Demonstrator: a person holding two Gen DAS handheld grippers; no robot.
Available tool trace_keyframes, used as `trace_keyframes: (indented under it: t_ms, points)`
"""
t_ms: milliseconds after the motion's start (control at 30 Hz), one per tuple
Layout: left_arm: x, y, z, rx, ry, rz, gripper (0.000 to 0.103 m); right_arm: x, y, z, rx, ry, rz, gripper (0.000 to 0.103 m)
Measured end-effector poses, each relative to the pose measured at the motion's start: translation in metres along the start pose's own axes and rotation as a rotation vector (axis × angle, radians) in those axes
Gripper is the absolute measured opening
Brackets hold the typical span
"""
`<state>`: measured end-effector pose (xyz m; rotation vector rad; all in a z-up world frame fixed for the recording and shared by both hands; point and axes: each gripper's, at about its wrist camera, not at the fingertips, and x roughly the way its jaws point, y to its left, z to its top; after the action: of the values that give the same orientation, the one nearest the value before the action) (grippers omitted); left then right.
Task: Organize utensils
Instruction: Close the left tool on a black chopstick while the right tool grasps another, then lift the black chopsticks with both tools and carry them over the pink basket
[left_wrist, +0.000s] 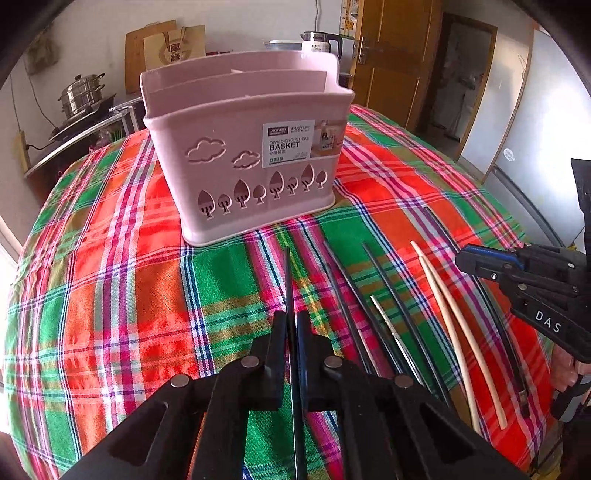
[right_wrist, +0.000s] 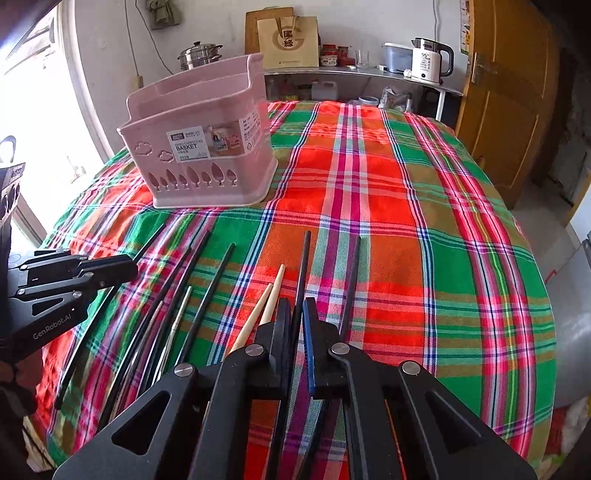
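right now my left jaws (left_wrist: 291, 325) are pinched shut on a dark chopstick (left_wrist: 287, 273), which runs up between the two pads and points toward the pink basket (left_wrist: 243, 166); in the right wrist view the same left jaws (right_wrist: 125, 271) show at the left edge with that thin dark stick poking out ahead of them. my right jaws (right_wrist: 297, 314) are likewise closed tight on another dark chopstick (right_wrist: 303, 258), its far end stretching forward over the cloth. just beside that one, to its right, lies a further dark chopstick (right_wrist: 352, 273) flat on the cloth, and to its left a pale pair of chopsticks (right_wrist: 271, 295) lies side by side with the tips close together. further left lie several more dark chopsticks (right_wrist: 212, 291) and one slim metal chopstick (right_wrist: 181, 314), all roughly parallel. everything rests on a worktop covered by a plaid cloth (right_wrist: 406, 221) in red, green and orange. the pink basket stands upright further back on the cloth, well apart from the chopsticks, with a divider inside, a white label on its front and cut-out clouds and trees. beyond it a white kettle (right_wrist: 428, 61) sits on a shelf by a wooden door (right_wrist: 509, 110).
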<state>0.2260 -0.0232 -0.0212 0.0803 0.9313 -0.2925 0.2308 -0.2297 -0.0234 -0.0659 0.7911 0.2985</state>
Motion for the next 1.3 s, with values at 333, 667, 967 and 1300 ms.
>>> trace_keyframes:
  t_ms: [333,667,967,1300]
  points:
    - [-0.071,0.0,0.011,0.0,-0.14,-0.033,0.005,-0.054,0.011,0.012,-0.006,-0.127,0.046,0.006]
    - [-0.128,0.008,0.02,-0.008,-0.253,-0.056,0.005,-0.101,0.019,0.022,-0.014,-0.242,0.069,0.006]
    - [-0.15,0.013,0.028,-0.033,-0.289,-0.076,0.005,-0.126,0.022,0.031,-0.027,-0.303,0.08,0.005]
    - [-0.156,0.024,0.063,-0.058,-0.311,-0.088,0.005,-0.128,0.031,0.059,-0.038,-0.341,0.122,0.005]
